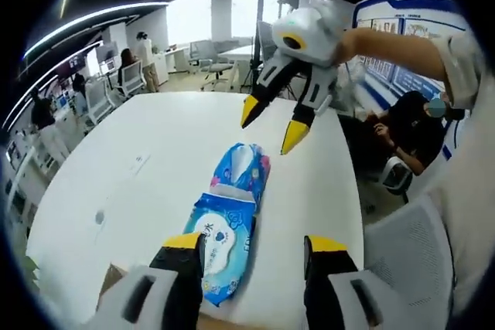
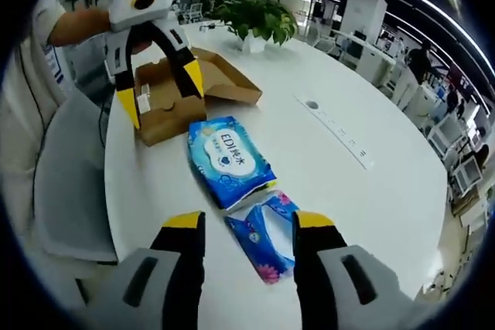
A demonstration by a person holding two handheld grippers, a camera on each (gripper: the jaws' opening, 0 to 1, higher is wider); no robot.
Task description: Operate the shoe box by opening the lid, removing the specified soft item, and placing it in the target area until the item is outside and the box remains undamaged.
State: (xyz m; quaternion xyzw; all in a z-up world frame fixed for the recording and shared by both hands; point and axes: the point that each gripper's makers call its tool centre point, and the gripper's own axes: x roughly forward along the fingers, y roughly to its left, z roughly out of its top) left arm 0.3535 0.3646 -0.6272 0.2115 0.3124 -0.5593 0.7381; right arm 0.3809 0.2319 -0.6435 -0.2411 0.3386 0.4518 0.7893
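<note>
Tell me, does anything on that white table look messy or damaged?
Nothing looks damaged. The cardboard box sits open, its lid folded back, apparently intact. Two blue soft packs lie outside it: the wipes pack overlapping the smaller tissue pack, slightly askew. Both tongs hover open.

Potted plant [image 2: 259, 17], office chairs [image 1: 219, 63]

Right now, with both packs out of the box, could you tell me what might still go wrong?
The wet wipes pack overlaps the tissue pack, so gripping one may drag the other. The shoe box sits open near the table edge, beside the left claw; a careless swing could knock or crush its flap.
</note>
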